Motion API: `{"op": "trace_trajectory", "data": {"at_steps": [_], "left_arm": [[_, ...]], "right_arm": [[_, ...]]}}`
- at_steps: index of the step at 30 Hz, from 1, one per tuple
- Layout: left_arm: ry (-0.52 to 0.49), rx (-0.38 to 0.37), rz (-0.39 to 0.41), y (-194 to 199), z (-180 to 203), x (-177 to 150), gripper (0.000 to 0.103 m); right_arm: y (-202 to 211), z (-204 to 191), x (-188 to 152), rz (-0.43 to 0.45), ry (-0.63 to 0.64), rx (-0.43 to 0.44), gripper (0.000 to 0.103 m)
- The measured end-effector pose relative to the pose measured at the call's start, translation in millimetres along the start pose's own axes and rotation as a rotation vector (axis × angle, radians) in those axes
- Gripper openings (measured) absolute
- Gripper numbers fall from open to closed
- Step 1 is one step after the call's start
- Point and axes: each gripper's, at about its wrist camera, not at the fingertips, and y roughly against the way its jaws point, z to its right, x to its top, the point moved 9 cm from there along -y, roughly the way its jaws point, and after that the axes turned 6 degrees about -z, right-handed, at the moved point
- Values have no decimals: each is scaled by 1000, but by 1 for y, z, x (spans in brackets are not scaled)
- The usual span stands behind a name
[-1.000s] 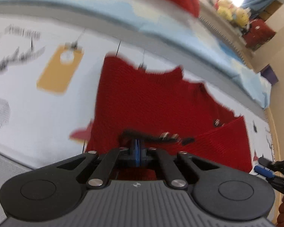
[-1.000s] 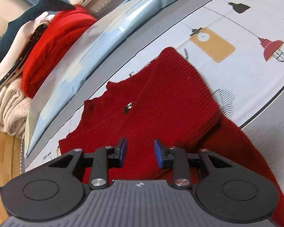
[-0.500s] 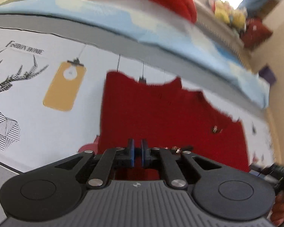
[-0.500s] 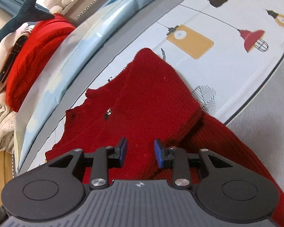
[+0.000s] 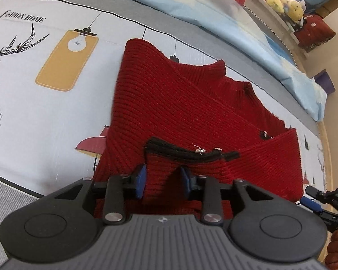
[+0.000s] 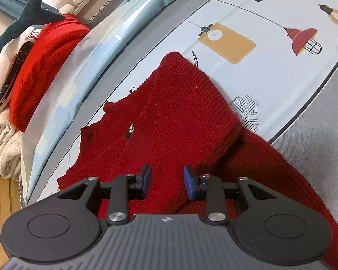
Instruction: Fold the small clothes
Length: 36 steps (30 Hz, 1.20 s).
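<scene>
A dark red knit sweater (image 5: 180, 103) lies flat on the printed bed sheet (image 5: 33, 117). One sleeve is folded across its body, and the black-trimmed cuff (image 5: 191, 153) rests on the knit just ahead of my left gripper (image 5: 163, 181). The left jaws are opening; the blue pads (image 5: 140, 181) stand apart over the sleeve and do not press it. In the right wrist view the sweater (image 6: 169, 117) fills the middle, with a small button (image 6: 131, 128) near the neck. My right gripper (image 6: 166, 182) hovers open over the lower body, holding nothing. It also shows at the left view's edge as the right gripper (image 5: 313, 202).
A stack of folded clothes (image 6: 40, 67), red on cream, sits at the bed's far side beside a plush shark (image 6: 33, 18). A pale blue cover (image 5: 214, 18) runs along the sheet's far edge. Plush toys (image 5: 281, 2) line a shelf. Wooden floor (image 6: 2, 202) shows at left.
My left gripper was shut on the black-trimmed cuff; its jaws have parted and the cuff now lies on the sweater. The right gripper stays open, tilted slightly.
</scene>
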Motion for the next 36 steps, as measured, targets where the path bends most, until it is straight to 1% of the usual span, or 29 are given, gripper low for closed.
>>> {"op": "trace_trajectory", "data": {"at_steps": [2, 5, 7, 8, 9, 10, 11, 13, 15, 18, 20, 21, 22, 23, 24, 26, 28, 30, 33, 34, 36], "left_arm": [[-33, 27, 2, -1, 4, -2, 37], [-115, 69, 11, -6, 11, -7, 36], [-144, 87, 18, -7, 13, -9, 36], [-160, 100, 22, -7, 13, -10, 30], [-182, 122, 30, -7, 13, -11, 13], [-202, 145, 43, -6, 12, -10, 10], [-213, 149, 56, -4, 13, -10, 3], [-228, 144, 102, 8, 18, -4, 1], [-246, 139, 187, 33, 26, 10, 0], [-204, 110, 328, 80, 29, 34, 0], [-157, 130, 361, 94, 20, 43, 0], [-134, 166, 364, 94, 14, 45, 0], [-126, 195, 342, 89, 8, 46, 0], [-129, 186, 299, 80, 6, 44, 0], [-126, 162, 273, 73, 8, 43, 0], [-143, 146, 262, 69, 14, 39, 0], [-197, 135, 256, 65, 27, 35, 0], [-227, 105, 226, 53, 36, 28, 0], [-213, 99, 169, 29, 34, 18, 3], [-207, 103, 148, 21, 31, 16, 4], [-182, 120, 110, 8, 24, 12, 4]], "right_arm": [[0, -2, -1, -1, 3, 2, 34], [-1, -4, -2, 2, 9, 1, 34], [-2, -5, -2, 1, 10, 1, 34], [-3, -5, -2, 1, 9, 0, 34], [-3, -5, -2, 0, 10, -1, 34], [-4, -5, -2, -1, 10, -1, 34], [-4, -5, -3, -2, 11, -1, 34], [-5, -6, -3, -1, 14, -1, 34], [-4, -7, -2, 8, 11, 10, 34], [2, -12, 3, 36, 0, 65, 34], [6, -15, 6, 57, 2, 93, 34], [6, -15, 8, 64, 5, 96, 34], [5, -14, 9, 67, 3, 92, 34], [4, -10, 10, 65, -6, 84, 34], [0, -4, 11, 60, -23, 70, 34], [-6, 12, 13, 49, -67, 20, 34], [-11, 27, 13, 37, -109, -31, 34], [-15, 40, 14, 20, -151, -63, 34], [-16, 47, 13, 17, -175, -73, 34], [-14, 45, 12, 17, -170, -75, 34], [-6, 29, 11, 28, -128, -41, 34]]}}
